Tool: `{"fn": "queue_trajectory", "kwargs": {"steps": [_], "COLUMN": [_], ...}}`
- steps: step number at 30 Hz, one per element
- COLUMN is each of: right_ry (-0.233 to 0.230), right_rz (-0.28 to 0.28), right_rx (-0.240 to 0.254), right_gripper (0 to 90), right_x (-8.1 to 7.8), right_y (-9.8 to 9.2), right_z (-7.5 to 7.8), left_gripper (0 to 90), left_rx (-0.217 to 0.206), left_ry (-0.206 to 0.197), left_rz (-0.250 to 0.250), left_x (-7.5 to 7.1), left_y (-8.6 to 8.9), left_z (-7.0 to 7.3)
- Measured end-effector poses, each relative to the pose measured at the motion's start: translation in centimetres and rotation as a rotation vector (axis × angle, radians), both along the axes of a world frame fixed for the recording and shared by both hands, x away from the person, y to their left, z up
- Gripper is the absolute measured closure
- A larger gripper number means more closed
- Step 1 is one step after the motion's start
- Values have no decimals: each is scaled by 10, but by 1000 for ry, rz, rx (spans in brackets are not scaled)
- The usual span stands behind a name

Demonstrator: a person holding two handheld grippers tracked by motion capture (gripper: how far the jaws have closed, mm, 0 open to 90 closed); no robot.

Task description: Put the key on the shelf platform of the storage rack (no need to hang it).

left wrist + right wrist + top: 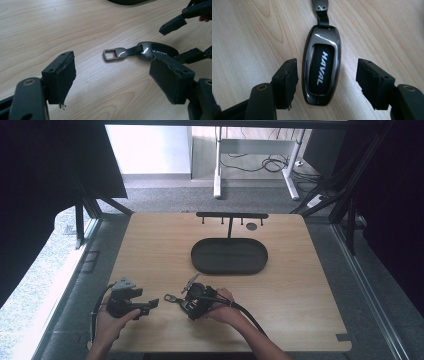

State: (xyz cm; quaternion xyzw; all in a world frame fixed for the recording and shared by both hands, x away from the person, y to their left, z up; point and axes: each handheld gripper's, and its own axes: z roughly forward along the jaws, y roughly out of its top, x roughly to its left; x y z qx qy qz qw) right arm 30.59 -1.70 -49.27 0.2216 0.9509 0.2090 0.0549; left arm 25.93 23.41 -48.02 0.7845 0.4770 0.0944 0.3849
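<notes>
Key fob [322,67] with a strap and metal ring lies flat on the wooden table [300,285], near the front edge, not yet lifted. The right claw [327,82] straddles it, jaws apart; the left claw [112,77] waits beside, also apart. Behind stand an empty black oval tray [229,256] and a hook rack [232,215]; grey carpet beyond

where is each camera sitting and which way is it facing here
High view: fixed above the person's side, looking forward and down on the table, tray and rack; forearms, left tool and right tool show.
Left gripper view: rides the left tool, looking along its open jaws at the key fob.
Right gripper view: rides the right tool, open jaws straddling the fob.
Shared: both gripper views show the fob on the table.
</notes>
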Motion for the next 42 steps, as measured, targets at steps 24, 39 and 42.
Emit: {"fn": "queue_trajectory", "kwargs": {"steps": [24,39,42], "right_ry": [34,65,86], "right_rz": [2,11,18], "right_rx": [-35,6,48], "right_gripper": [477,487,488], "right_x": [9,12,12], "right_y": [23,16,14], "right_z": [-18,-9,-2], "left_gripper": [214,214,214], "left_rx": [1,-1,0], "left_ry": [2,2,1], "left_rz": [4,12,11], "left_x": [0,0,0], "left_y": [1,2,2], "left_z": [0,-1,-1]}}
